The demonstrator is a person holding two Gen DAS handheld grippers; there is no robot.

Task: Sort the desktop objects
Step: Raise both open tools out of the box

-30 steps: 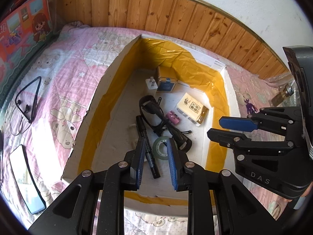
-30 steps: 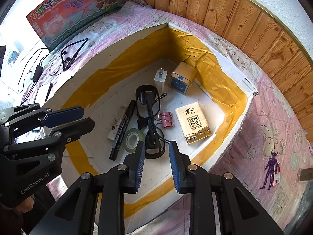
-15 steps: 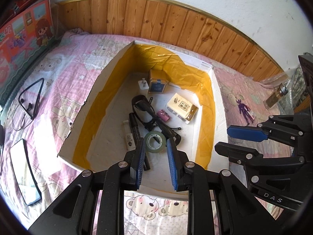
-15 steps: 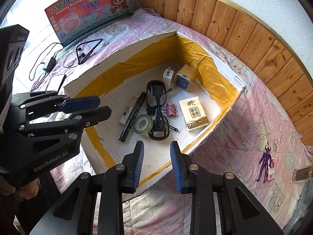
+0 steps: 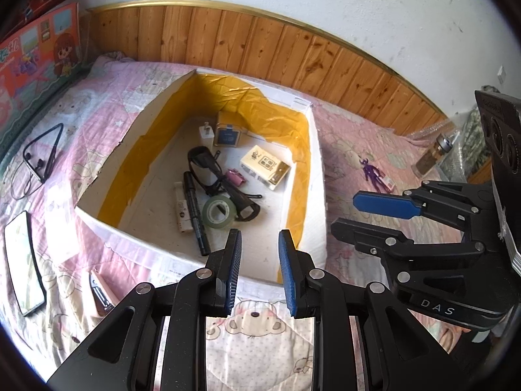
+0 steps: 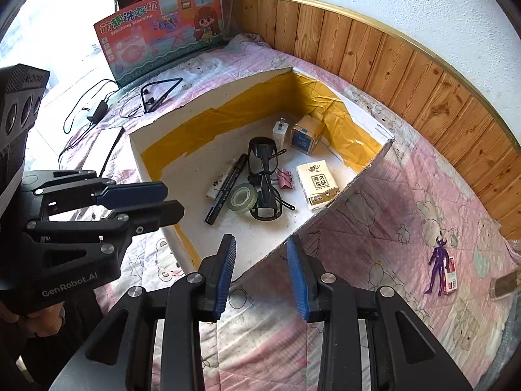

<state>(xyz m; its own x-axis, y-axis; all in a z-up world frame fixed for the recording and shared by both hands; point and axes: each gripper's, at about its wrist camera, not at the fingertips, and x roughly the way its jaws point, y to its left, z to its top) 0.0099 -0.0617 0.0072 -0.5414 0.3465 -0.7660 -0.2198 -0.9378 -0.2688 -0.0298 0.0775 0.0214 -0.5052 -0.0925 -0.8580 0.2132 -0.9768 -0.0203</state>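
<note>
So there's a fair bit lying around the white box (image 5: 317, 176) on the pink quilt (image 5: 97, 104): a neckband earphone (image 5: 42, 159) and a phone (image 5: 22, 264) toward the quilt's left edge, a purple figurine (image 6: 438, 268) and a glass jar (image 5: 434, 156) off to the right, and a toy washing-machine carton (image 6: 162, 29) leaning at the far left corner. Inside the box everything's bunched mid-floor: a roll of tape (image 5: 218, 211) touching the black sunglasses (image 5: 221, 179), a black marker (image 5: 195, 211) just beside a white tube (image 5: 180, 205), pink binder clips (image 5: 236, 177), a tissue pack (image 6: 317, 185), plus a charger plug (image 5: 206, 135) and a small speaker box (image 5: 228, 133) at the far wall. The left gripper (image 5: 259, 272) hangs over the box's near edge, jaws parted and empty, with the tape just ahead of it. The right gripper (image 6: 262, 275) sits above the near right corner, also spread and holding nothing. The box floor near the front wall is bare, and the tall yellow-taped walls (image 5: 294, 150) hem in the sides.
</note>
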